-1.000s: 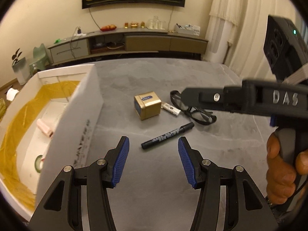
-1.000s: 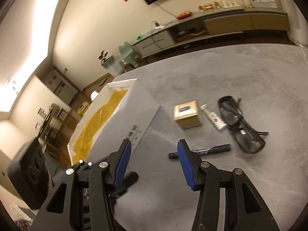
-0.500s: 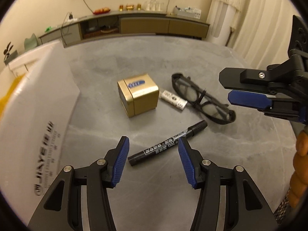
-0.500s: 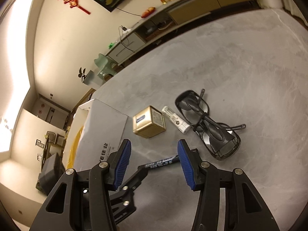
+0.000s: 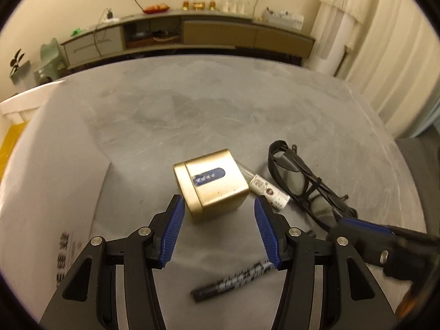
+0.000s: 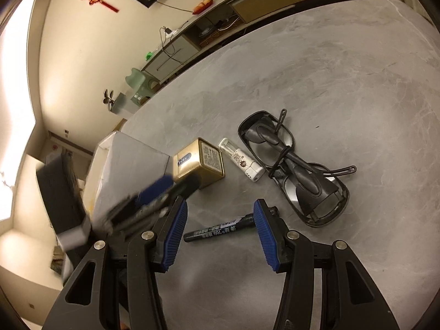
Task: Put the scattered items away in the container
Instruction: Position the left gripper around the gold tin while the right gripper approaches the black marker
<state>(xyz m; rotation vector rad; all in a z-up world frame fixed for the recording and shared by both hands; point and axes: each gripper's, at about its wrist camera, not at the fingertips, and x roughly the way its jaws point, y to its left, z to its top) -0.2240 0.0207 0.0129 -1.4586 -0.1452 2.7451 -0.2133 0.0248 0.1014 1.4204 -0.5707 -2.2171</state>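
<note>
Four loose items lie grouped on the grey table [image 5: 220,104], toward its near side and just beside the white container [image 5: 52,170] that stands along its left edge: a gold tin [image 5: 213,184], a small white tube [image 5: 268,191], a pair of black glasses [image 5: 305,187] and a black marker [image 6: 220,229].

Left gripper [image 5: 218,231]: jaws apart, nothing between the pads. The tin sits straight ahead, just beyond the fingertips, turned at a slight angle to the jaw line. Judged the nearer hand for the tin.

Right gripper [image 6: 220,232]: jaws apart, empty. The marker lies directly ahead of the opening, its long axis running roughly across from pad to pad rather than along the fingers. Judgement: the wrist would need to roll before closing across the barrel.

View differences: the right wrist view shows the marker sharply, plus the tin's printed side panel; the left wrist view shows the marker blurred beneath its own jaws, but reveals yellow lining [image 5: 11,143] at the container's far left.
</note>
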